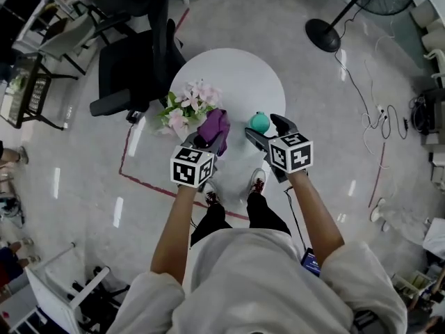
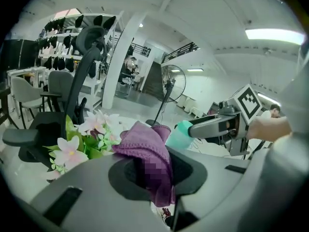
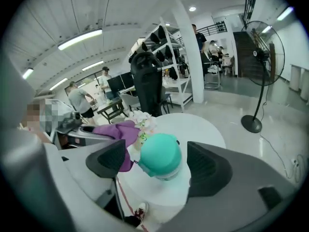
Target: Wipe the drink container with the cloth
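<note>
Left arm: we reach it forward, left gripper (image 1: pixel 208 142) tilted down, pinching the cloth (image 1: pixel 214 125) over the near edge of the table (image 1: pixel 236 75)
Right arm: alongside, right gripper (image 1: pixel 265 127) tilted down, jaws spread either side of the bottle (image 1: pixel 259 122), clear of its teal cap
Bottle: upright, just right of the cloth
Table: round, white, flowers (image 1: pixel 186 106) at our left
Room: glossy grey floor, chair (image 1: pixel 132 68) beyond, fan (image 1: pixel 361 5) far right

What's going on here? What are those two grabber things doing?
A person stands over a round white table with a gripper in each hand. The left gripper has its jaws shut on a purple cloth, next to some flowers. The right gripper has its jaws open around a bottle with a green cap, not squeezing it. The cloth isn't touching the bottle yet.
</note>
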A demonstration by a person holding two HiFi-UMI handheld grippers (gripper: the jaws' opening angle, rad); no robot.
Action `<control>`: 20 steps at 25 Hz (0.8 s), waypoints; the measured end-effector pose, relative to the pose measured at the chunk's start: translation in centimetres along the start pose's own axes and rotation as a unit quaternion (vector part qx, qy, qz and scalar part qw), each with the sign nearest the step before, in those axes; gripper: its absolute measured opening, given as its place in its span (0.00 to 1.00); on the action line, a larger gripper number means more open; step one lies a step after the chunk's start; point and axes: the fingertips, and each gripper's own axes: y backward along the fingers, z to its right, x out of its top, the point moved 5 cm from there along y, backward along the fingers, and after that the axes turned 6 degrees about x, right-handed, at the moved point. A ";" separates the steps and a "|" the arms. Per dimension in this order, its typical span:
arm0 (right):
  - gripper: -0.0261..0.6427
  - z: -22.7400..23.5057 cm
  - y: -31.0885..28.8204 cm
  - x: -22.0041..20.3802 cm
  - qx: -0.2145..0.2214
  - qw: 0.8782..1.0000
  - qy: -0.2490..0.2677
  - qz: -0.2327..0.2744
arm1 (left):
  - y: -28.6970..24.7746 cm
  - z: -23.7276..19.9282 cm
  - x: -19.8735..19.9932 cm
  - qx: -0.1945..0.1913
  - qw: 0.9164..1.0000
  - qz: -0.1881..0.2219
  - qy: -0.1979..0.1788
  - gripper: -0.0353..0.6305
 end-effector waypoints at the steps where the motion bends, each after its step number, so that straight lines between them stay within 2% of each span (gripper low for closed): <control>1: 0.65 -0.1 -0.4 0.1 -0.015 1.000 0.006 -0.012 | 0.3 0.0 0.3 -0.001 1.000 0.003 -0.001 0.17; 3: 0.62 0.1 -1.2 0.1 -0.044 0.998 0.024 -0.044 | 0.6 0.2 0.6 -0.004 1.000 0.006 -0.003 0.17; 5: 0.49 0.6 -1.3 0.2 -0.062 0.995 0.047 -0.069 | 0.8 0.5 0.7 -0.008 1.000 0.008 -0.004 0.17; 7: 0.49 0.8 -1.1 0.3 -0.048 0.992 0.075 -0.090 | 1.0 0.6 0.9 -0.018 1.000 0.011 -0.003 0.17; 9: 0.49 0.4 -1.2 0.3 -0.003 0.985 0.122 -0.119 | 1.3 0.7 1.1 -0.047 0.999 0.022 0.006 0.17; 11: 0.49 -0.2 -1.4 0.2 0.057 0.968 0.191 -0.155 | 1.4 0.9 1.6 -0.089 0.995 0.041 0.026 0.17; 14: 0.49 -1.3 -1.4 0.1 0.150 0.926 0.287 -0.194 | 1.1 1.1 3.1 -0.127 0.989 0.061 0.048 0.17; 17: 0.49 -2.0 -1.6 0.2 0.210 0.893 0.337 -0.214 | 0.4 0.9 4.5 -0.154 0.984 0.067 0.053 0.17; 20: 0.49 -2.1 -1.6 0.3 0.254 0.868 0.367 -0.219 | -0.5 1.4 5.6 -0.209 0.974 0.066 0.064 0.17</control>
